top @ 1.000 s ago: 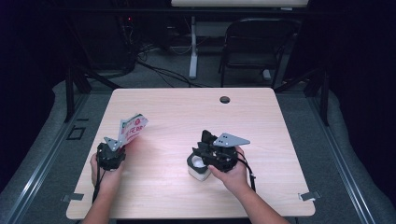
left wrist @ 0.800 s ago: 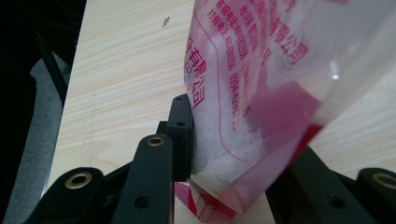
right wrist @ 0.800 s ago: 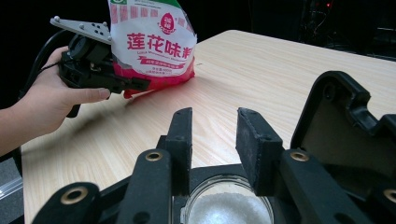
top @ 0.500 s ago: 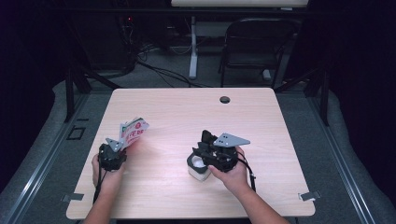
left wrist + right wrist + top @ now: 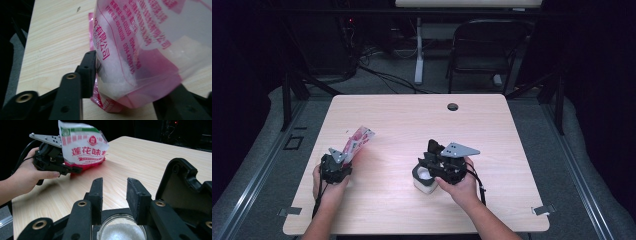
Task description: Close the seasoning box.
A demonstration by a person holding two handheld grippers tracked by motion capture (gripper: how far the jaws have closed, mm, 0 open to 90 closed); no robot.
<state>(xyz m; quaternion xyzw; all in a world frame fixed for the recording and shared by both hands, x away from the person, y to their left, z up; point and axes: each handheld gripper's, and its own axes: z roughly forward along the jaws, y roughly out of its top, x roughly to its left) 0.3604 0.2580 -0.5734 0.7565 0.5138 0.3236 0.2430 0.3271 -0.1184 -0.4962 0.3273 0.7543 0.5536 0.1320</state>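
A pink-and-white bag of white crystals (image 5: 357, 141) rests on the wooden table (image 5: 412, 125), leaning up from my left gripper (image 5: 343, 159). Its bottom sits between that gripper's jaws (image 5: 135, 75), which have just been opening. The left pad (image 5: 88, 71) is at the bag's edge and the other jaw is partly hidden behind the bag. The right gripper view shows the bag (image 5: 85, 147) and the left gripper (image 5: 71, 170) farther off. My right gripper (image 5: 428, 167) is shut on a small white jar (image 5: 422, 181) of white granules (image 5: 122, 231), whose black flip lid (image 5: 185, 185) stands open.
A dark cable hole (image 5: 452, 106) sits near the table's far edge. A folding chair (image 5: 489, 50) and a desk leg (image 5: 418, 55) stand beyond the table. Bare wood lies between the two hands.
The bag has sunk slightly lower in front of the left gripper. Both hands and the jar have stayed where they were.
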